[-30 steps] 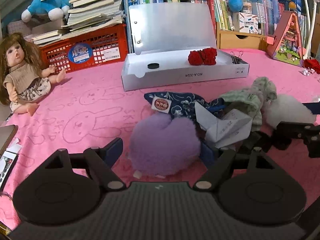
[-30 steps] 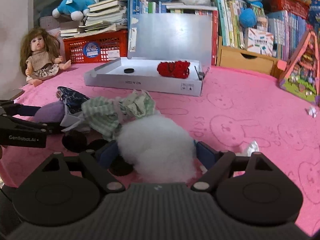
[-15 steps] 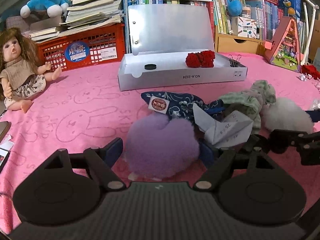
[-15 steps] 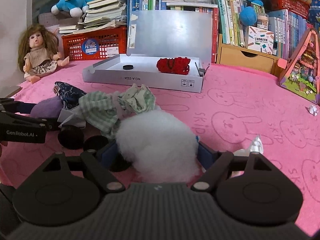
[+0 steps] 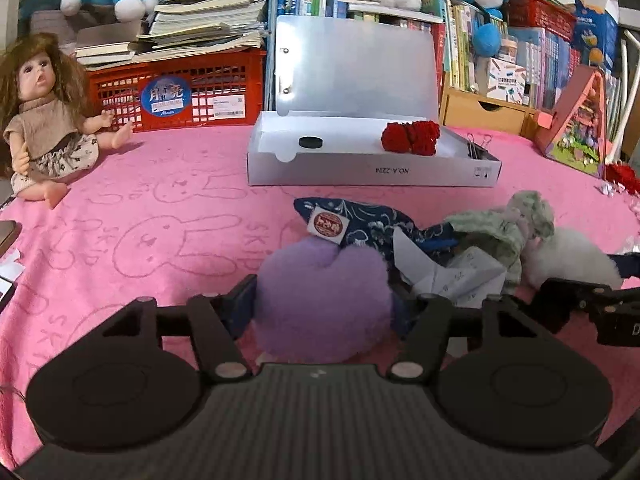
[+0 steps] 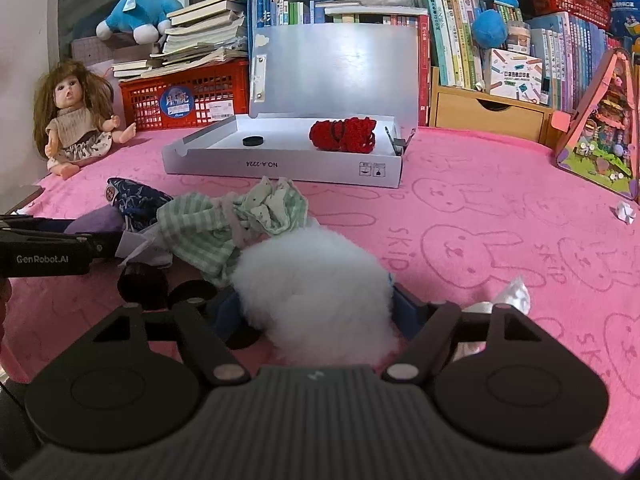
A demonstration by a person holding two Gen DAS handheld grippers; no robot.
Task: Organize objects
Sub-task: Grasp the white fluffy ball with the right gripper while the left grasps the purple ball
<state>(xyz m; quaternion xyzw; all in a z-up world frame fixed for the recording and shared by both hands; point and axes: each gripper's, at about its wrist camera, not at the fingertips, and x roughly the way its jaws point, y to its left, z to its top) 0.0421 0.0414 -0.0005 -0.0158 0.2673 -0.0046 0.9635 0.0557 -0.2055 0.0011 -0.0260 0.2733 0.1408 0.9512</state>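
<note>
My left gripper [image 5: 322,304] is shut on a fluffy purple pompom [image 5: 320,300] just above the pink cloth. My right gripper [image 6: 316,300] is shut on a fluffy white pompom [image 6: 316,284], which also shows at the right in the left wrist view [image 5: 568,256]. Between them lie a dark blue patterned pouch [image 5: 368,228], a folded white paper [image 5: 452,276] and a green checked cloth bundle [image 6: 236,220]. An open white file box [image 5: 368,168] stands behind, holding a red knitted piece [image 5: 412,138] and a black disc [image 5: 311,142].
A doll [image 5: 40,120] sits at the far left. A red crate [image 5: 180,88] with books, a wooden drawer [image 6: 488,112] and a pink toy house [image 6: 604,132] line the back. Black round caps [image 6: 144,284] lie by the right gripper. Crumpled paper [image 6: 626,212] lies at right.
Both grippers have lifted slightly and drawn back with their pompoms held. The purple pompom has pulled a little away from the blue pouch.
</note>
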